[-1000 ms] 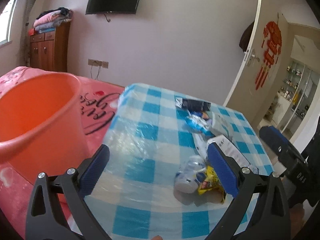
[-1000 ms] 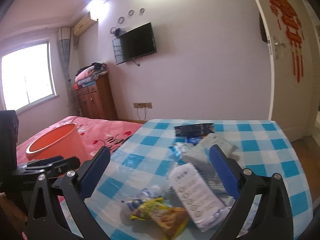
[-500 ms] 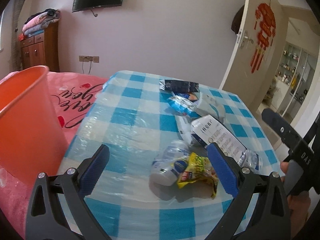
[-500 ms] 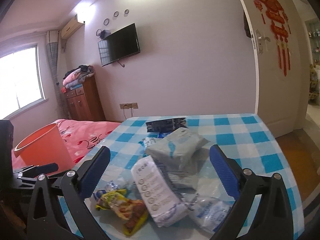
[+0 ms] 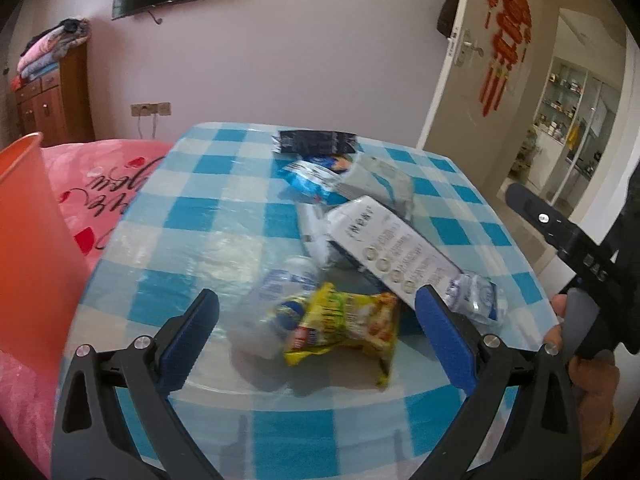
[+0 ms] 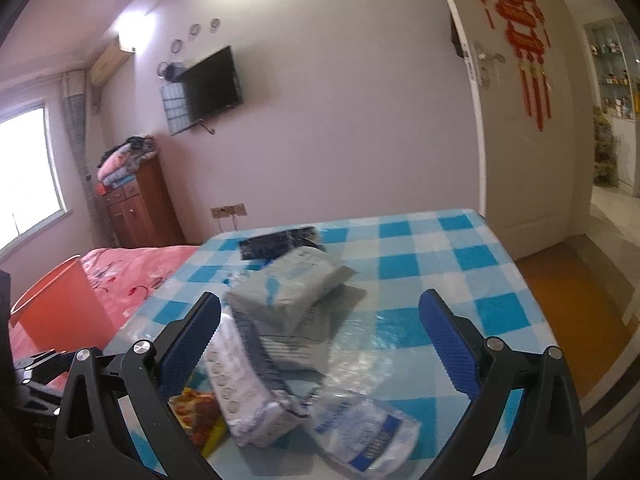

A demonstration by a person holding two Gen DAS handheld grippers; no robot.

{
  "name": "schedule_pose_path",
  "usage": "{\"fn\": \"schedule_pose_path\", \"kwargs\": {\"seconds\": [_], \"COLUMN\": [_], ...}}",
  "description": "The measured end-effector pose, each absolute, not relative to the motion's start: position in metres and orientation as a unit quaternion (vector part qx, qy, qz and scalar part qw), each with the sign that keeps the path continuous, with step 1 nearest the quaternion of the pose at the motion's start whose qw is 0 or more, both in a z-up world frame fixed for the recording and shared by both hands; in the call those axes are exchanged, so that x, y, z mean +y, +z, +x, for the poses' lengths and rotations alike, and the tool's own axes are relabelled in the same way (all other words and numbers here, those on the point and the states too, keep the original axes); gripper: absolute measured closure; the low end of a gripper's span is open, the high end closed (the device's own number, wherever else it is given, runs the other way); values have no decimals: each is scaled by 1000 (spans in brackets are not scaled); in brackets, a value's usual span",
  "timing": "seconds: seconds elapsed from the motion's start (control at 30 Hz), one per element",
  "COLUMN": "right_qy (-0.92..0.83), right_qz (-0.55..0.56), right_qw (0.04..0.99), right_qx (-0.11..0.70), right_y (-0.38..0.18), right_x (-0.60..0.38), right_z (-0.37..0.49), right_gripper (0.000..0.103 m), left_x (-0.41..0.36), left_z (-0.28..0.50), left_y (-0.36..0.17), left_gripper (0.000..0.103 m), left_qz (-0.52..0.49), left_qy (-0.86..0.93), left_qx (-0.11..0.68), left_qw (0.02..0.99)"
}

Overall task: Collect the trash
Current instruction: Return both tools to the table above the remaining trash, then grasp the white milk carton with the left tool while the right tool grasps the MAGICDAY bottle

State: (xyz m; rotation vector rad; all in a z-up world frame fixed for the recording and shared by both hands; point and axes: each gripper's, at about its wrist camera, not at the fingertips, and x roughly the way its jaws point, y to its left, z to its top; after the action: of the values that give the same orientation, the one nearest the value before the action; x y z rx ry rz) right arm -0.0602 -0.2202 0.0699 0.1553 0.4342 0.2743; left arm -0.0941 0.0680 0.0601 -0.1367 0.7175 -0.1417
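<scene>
Hovering spread and empty, the left hand-held gripper (image 5: 316, 330) frames a yellow snack wrapper (image 5: 346, 322) at lower centre; the right hand-held gripper (image 6: 320, 330), also released, frames a grey packet (image 6: 288, 284).

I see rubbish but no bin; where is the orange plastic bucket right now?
In the left wrist view the orange plastic bucket stands at the far left, on the pink bedspread beside the blue checked table.
</scene>
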Motion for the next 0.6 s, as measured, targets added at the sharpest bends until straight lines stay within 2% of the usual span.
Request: {"fn": "schedule_pose_path", "kwargs": {"seconds": [0.6], "right_qy": [117], "right_qz": [139], "right_qw": [928], "right_qx": [324], "right_y": [34], "right_x": [-297], "right_z": [-29], "right_gripper": [5], "left_x": [14], "left_z": [-37], "left_y": [49], "left_gripper": [5], "left_qz": [-150], "left_qy": [-92], "left_qx": [425], "left_qw": [888]}}
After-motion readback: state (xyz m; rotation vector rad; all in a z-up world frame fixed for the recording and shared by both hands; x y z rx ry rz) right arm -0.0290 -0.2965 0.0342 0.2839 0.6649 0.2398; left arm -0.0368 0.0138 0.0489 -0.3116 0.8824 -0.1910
